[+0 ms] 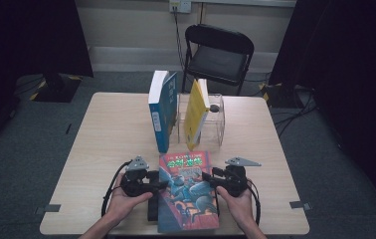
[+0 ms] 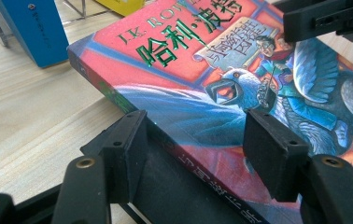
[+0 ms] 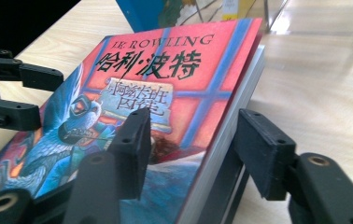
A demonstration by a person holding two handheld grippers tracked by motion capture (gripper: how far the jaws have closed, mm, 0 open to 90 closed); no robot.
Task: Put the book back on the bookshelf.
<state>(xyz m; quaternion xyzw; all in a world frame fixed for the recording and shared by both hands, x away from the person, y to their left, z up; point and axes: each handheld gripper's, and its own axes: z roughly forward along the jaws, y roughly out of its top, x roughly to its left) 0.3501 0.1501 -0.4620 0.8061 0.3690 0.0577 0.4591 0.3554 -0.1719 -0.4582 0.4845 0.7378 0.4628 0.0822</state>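
A thick book with a red and blue illustrated cover [image 1: 188,191] [image 2: 188,60] [image 3: 165,70] lies flat, cover up, near the table's front edge, on top of a black object [image 1: 152,211]. My left gripper [image 1: 158,185] [image 2: 195,135] sits at the book's spine side, open, with one jaw over the cover and the other beside the spine. My right gripper [image 1: 208,180] [image 3: 191,135] is at the page-edge side, open; one jaw is above the cover and the other stands off past the white pages. Each gripper view also shows the other gripper across the book.
Behind the book, a blue book [image 1: 162,112] stands upright and a yellow book [image 1: 196,114] leans in a clear acrylic holder [image 1: 217,124]. A black folding chair [image 1: 218,55] stands beyond the wooden table [image 1: 106,144]. The person's hands come in from the front edge.
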